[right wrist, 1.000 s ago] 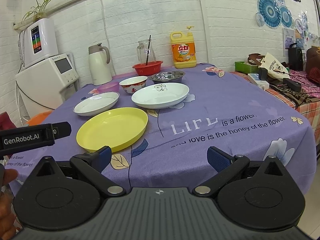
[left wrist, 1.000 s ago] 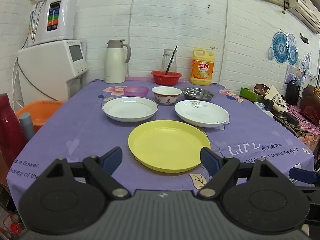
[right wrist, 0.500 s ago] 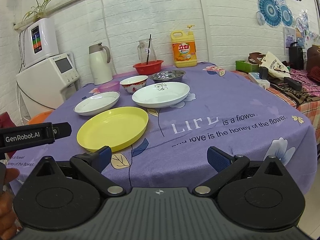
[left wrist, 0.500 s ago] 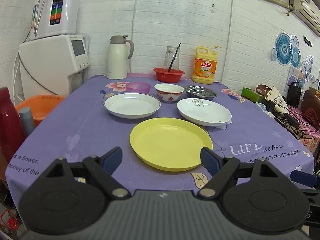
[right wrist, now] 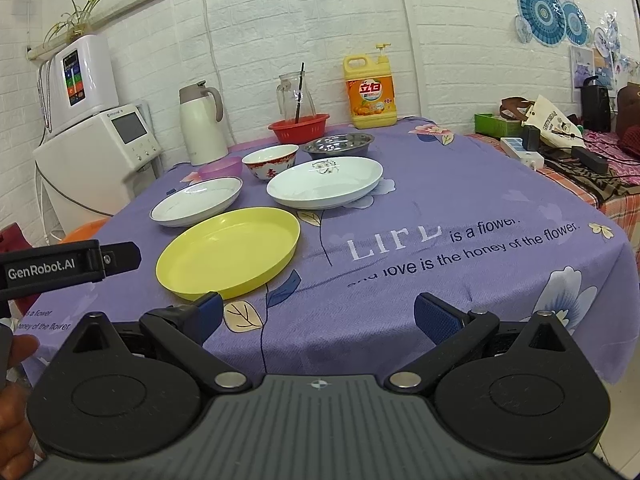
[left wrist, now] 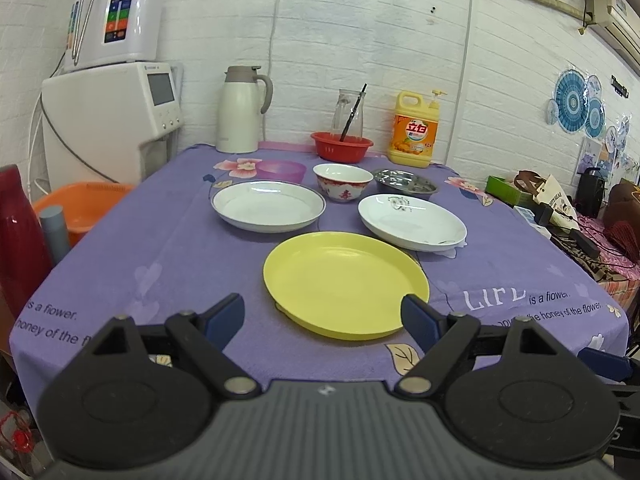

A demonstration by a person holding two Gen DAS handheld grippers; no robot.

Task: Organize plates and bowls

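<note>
Both tools, left (left wrist: 322, 314) and right (right wrist: 318, 314), gape empty over a purple flowered tablecloth (left wrist: 168, 248) against a white brick wall (left wrist: 320, 40).

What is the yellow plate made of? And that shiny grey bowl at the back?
The yellow plate looks like plastic: one flat colour with a soft, dull sheen. The grey bowl looks like steel, since its inside mirrors light and dark patches. Neither can be told for sure by looks alone.
</note>
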